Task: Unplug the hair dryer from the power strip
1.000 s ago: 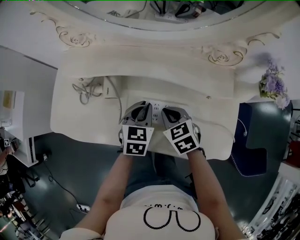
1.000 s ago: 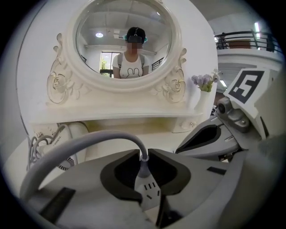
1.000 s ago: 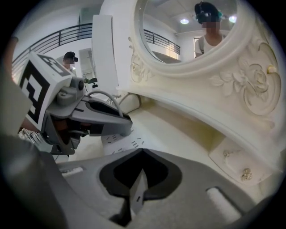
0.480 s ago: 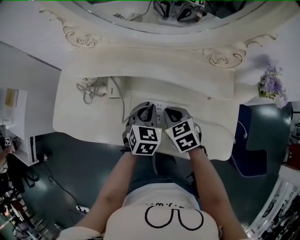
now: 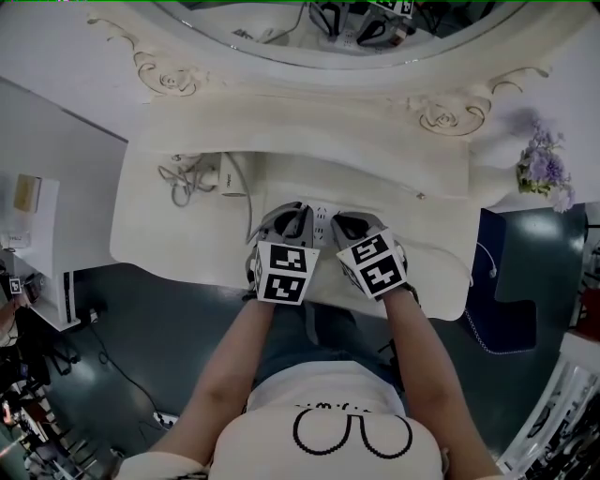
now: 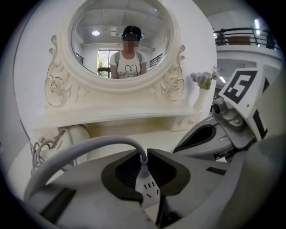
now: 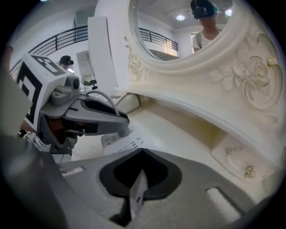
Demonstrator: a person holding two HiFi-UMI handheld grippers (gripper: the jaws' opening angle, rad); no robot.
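Note:
A white power strip (image 5: 322, 216) lies on the vanity top (image 5: 412, 234), between my two grippers. The left gripper (image 6: 145, 150) is shut on the hair dryer's grey plug (image 6: 143, 169), which seems to sit in the strip (image 6: 149, 191). Its grey cord (image 6: 85, 150) arcs away to the left toward the white hair dryer (image 5: 234, 174). The right gripper (image 7: 142, 150) is shut on the near end of the strip (image 7: 137, 191). In the right gripper view the left gripper (image 7: 121, 126) stands over the strip's sockets (image 7: 117, 144). In the head view both grippers (image 5: 298, 221) (image 5: 343, 227) sit side by side.
A coil of cord (image 5: 183, 178) lies beside the dryer at the table's left. A round mirror (image 5: 328, 19) in a carved frame rises behind. A vase of purple flowers (image 5: 544, 169) stands at the right. A dark blue cabinet (image 5: 520, 281) is right of the table.
Both grippers stay where they were on the strip; only the head view has shifted slightly.

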